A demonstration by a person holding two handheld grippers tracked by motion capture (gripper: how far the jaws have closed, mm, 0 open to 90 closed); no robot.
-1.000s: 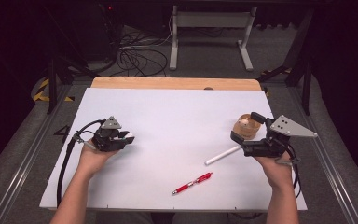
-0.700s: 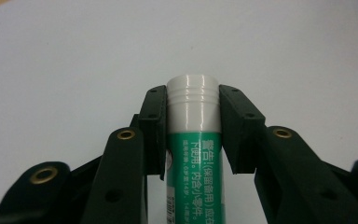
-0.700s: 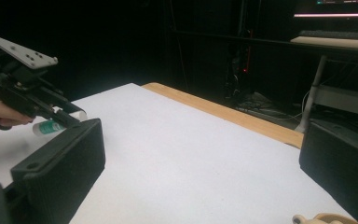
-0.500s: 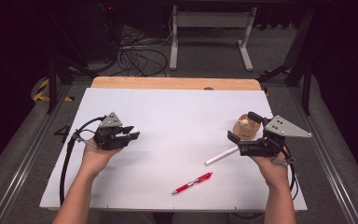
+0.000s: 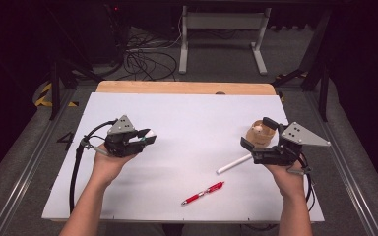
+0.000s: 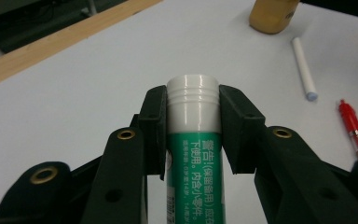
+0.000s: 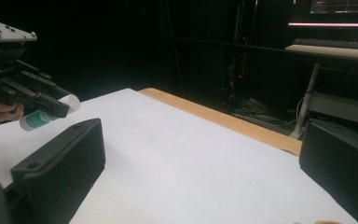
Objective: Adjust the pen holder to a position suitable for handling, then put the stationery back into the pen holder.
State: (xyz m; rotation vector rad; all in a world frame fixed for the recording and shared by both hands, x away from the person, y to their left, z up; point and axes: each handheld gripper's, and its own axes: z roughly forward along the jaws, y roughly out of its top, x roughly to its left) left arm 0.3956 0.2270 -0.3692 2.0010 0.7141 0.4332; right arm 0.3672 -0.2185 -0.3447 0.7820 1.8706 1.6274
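Green and white, the cylindrical plastic glue stick [image 6: 193,154] with printed lettering sits clamped between the two black fingers [image 6: 154,126] of the left gripper [image 5: 145,139]; the pads press on either side just below its ribbed white cap, which juts out past the fingertips; in the high view the left gripper is held in the person's left hand [image 5: 107,162] above the left part of the white surface [image 5: 187,118], the stick lying roughly level and pointing toward the middle; in the right gripper view the same stick [image 7: 46,114] shows at the far left, lifted clear of the surface.

The right gripper [image 5: 257,136] is held in the right hand [image 5: 288,177] over the right side of the surface; its black fingers [image 7: 67,158] stand wide apart with nothing between them; a small round tan wooden container [image 5: 260,132] sits just behind it in the high view, partly hidden by the fingers; whether they touch cannot be told.

A slim white tube-shaped marker [image 5: 234,164] lies on the surface just in front of the right gripper, slanting toward the near edge; a red pen with a clear tip [image 5: 203,192] lies a little nearer the person, apart from the marker and angled the same way; a strip of pale wood [image 5: 184,87] runs along the far edge of the surface.
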